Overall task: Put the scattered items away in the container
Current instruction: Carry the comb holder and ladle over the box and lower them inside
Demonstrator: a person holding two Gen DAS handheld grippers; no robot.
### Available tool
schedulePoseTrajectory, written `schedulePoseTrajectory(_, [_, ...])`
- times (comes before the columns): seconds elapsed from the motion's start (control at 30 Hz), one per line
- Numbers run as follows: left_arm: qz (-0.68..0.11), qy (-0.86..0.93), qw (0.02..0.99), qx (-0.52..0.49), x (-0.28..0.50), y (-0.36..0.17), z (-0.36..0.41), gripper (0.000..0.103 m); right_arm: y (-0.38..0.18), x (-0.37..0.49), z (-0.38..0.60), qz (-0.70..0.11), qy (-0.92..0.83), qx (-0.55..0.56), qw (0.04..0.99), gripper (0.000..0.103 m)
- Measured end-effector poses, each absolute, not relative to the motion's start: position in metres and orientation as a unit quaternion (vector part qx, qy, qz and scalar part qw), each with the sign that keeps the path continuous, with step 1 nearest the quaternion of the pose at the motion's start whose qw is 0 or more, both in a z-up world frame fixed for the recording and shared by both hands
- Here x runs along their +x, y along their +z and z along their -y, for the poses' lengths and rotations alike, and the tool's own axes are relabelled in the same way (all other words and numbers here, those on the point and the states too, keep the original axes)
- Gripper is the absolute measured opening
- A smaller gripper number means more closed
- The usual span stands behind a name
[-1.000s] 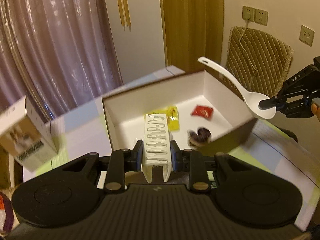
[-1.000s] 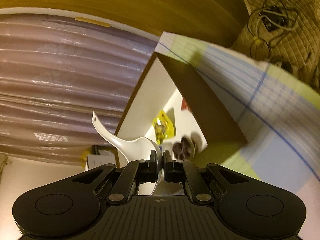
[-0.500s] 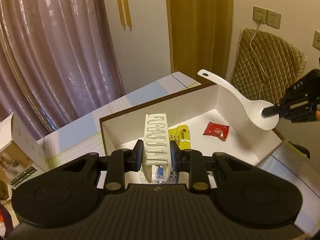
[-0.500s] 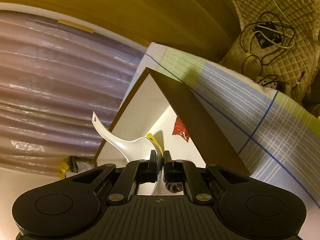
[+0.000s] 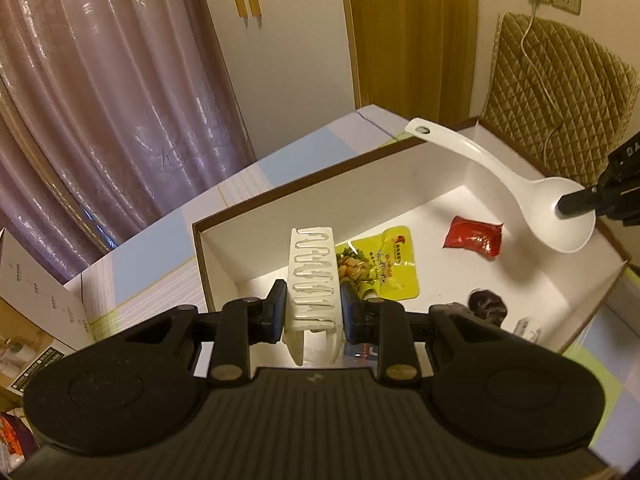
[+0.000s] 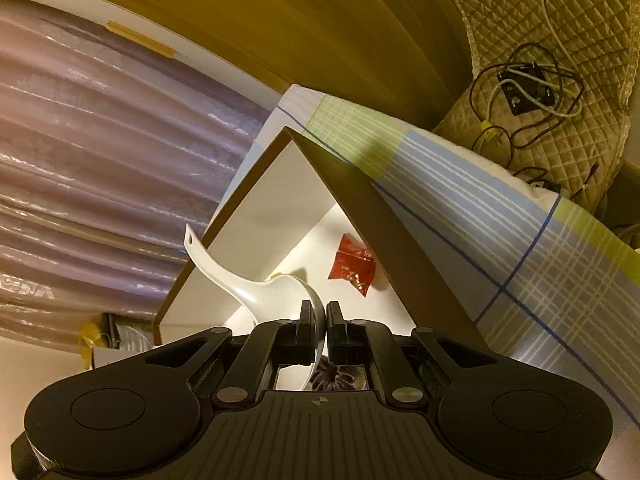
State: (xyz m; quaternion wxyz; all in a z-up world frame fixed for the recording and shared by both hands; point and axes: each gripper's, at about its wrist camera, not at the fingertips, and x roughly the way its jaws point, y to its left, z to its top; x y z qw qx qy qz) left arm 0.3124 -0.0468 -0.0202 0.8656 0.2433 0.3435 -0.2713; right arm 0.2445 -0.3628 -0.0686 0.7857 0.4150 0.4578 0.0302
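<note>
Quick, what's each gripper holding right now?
Left gripper: shut on the white slotted rack.
Right gripper: shut on the white rice spoon, by its bowl.

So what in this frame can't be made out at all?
- Left wrist view: small items behind the left tongs, hidden by the tool body.
- Right wrist view: dark hair tie, mostly behind the right tongs.
- White spoon: bowl partly hidden there.

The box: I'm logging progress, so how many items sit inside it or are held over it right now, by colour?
In or over the box:
White: 2, hair claw clip, rice spoon
Yellow: 1, snack packet
Red: 1, sachet
Dark: 1, hair scrunchie
Total: 5
</note>
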Motion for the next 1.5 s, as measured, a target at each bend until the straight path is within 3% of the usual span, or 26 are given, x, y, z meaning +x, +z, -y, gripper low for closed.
schedulePoseTrajectory(0.97, [-0.387, -0.233, 0.846, 0.284, 0.373, -0.084, 0.068, 0.023, -0.077, 0.260, 0.343, -0.451, -0.018, 0.357, 0.818, 0.008])
schedulePoseTrajectory(1.5, [-0.363, -0.238, 0.860, 0.266, 0.351, -0.067, 0.054, 0.030, -0.065, 0.252, 0.288, -0.411, -0.087, 0.150, 0.895, 0.008])
